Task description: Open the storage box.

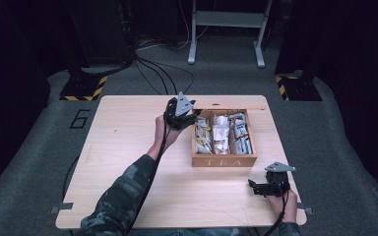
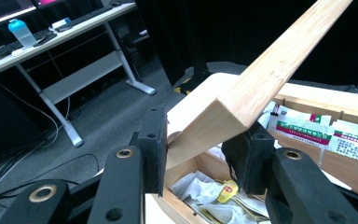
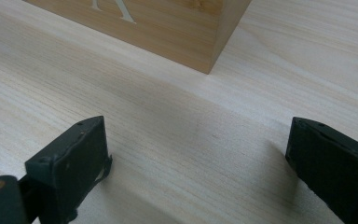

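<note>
Our left gripper (image 2: 200, 149) fingers clench the lid (image 2: 265, 79) corner over the tea box (image 1: 224, 160) mid-desk (image 1: 128, 162). Right gripper (image 3: 196, 172) fingers released, resting near the box. Thin corner grip: the lid could slip and slam.

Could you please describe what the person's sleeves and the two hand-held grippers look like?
The left sleeve is a dark camouflage pattern. Both tools are black: the left hand-held gripper and the right hand-held gripper each carry a grey three-cornered plate on top and trail a black cable along the forearm. Up close, the left gripper's jaws are blocky with brass-coloured rivets and flat dark pads.
</note>
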